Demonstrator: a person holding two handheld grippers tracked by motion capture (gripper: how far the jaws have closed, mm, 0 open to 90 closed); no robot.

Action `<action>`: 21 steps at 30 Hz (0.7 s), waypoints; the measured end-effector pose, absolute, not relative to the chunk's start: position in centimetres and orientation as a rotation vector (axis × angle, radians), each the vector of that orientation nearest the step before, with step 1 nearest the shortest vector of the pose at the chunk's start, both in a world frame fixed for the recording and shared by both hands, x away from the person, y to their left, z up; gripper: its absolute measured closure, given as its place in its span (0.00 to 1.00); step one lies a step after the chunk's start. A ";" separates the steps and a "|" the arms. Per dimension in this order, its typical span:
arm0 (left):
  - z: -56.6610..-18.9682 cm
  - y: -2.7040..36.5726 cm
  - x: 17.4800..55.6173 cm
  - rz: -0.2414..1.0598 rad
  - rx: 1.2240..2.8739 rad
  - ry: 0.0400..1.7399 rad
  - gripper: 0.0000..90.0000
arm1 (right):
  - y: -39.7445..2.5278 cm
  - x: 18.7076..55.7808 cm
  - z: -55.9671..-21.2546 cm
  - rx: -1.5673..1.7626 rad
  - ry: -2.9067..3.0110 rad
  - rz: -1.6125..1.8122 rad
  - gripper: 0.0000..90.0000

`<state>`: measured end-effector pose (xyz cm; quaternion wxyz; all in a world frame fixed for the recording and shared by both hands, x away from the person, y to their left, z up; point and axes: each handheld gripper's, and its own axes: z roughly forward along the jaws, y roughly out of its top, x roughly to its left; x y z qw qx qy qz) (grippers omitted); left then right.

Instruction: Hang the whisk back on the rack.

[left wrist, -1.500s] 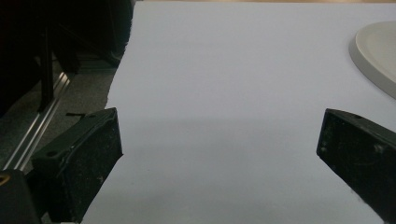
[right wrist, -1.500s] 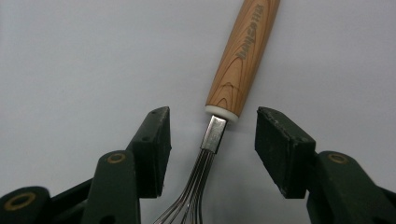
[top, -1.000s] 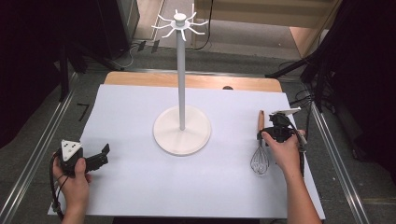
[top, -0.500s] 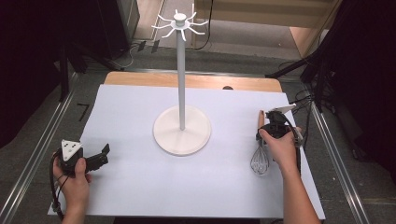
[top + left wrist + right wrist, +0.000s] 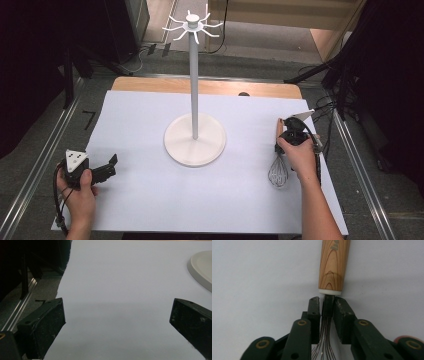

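Pinched at its dark neck by the right tool [image 5: 327, 308], the wooden-handled wire whisk [image 5: 333, 267] could be twisted loose if lifted; the left tool [image 5: 117, 322] is held agape.

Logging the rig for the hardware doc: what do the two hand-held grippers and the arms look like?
Both are black linkage units with flat, scuffed rectangular pads. The left hand-held gripper carries a grey three-cornered plate with dark dots and a black cable. The right hand-held gripper shows brass-coloured pivot pins. Forearms are bare, no sleeves.

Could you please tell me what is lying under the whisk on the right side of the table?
The whisk lies on the white sheet covering the table. The right tongs clamp its dark neck below the wooden handle. The hand hides part of it.
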<state>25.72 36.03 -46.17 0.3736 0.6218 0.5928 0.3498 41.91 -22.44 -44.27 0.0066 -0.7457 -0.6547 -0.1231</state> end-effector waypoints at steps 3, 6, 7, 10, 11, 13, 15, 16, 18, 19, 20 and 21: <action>-46.2 36.0 25.7 0.896 1.594 1.519 0.01 | -22.3 41.9 -44.5 -2.329 -2.056 -0.360 0.89; -46.2 36.0 25.7 0.896 1.594 1.518 0.01 | -22.4 41.9 -44.6 -2.331 -2.041 -0.363 0.91; -46.2 36.0 25.7 0.896 1.594 1.518 0.01 | -22.4 41.9 -44.6 -2.331 -2.041 -0.363 0.91; -46.2 36.0 25.7 0.896 1.595 1.518 0.01 | -22.5 41.7 -44.5 -2.329 -2.048 -0.378 0.92; -46.2 36.0 25.7 0.896 1.594 1.519 0.01 | -22.5 41.7 -44.6 -2.327 -2.059 -0.384 0.92; -46.2 36.0 25.7 0.896 1.595 1.518 0.01 | -22.6 41.5 -44.6 -2.325 -2.071 -0.403 0.92; -46.2 36.0 25.7 0.896 1.594 1.519 0.01 | -22.6 41.4 -44.6 -2.326 -2.072 -0.407 0.92; -46.2 36.0 25.7 0.896 1.594 1.518 0.01 | -22.6 41.4 -44.6 -2.319 -2.076 -0.414 0.92; -46.2 36.0 25.7 0.896 1.594 1.519 0.01 | -22.5 41.2 -44.5 -2.311 -2.090 -0.443 0.92; -46.2 36.0 25.7 0.896 1.594 1.519 0.01 | -22.5 41.2 -44.5 -2.311 -2.090 -0.443 0.92; -46.2 36.0 25.7 0.897 1.595 1.518 0.01 | -22.5 41.1 -44.4 -2.311 -2.089 -0.450 0.92; -46.2 36.0 25.7 0.897 1.595 1.518 0.01 | -22.4 41.0 -44.4 -2.314 -2.087 -0.463 0.92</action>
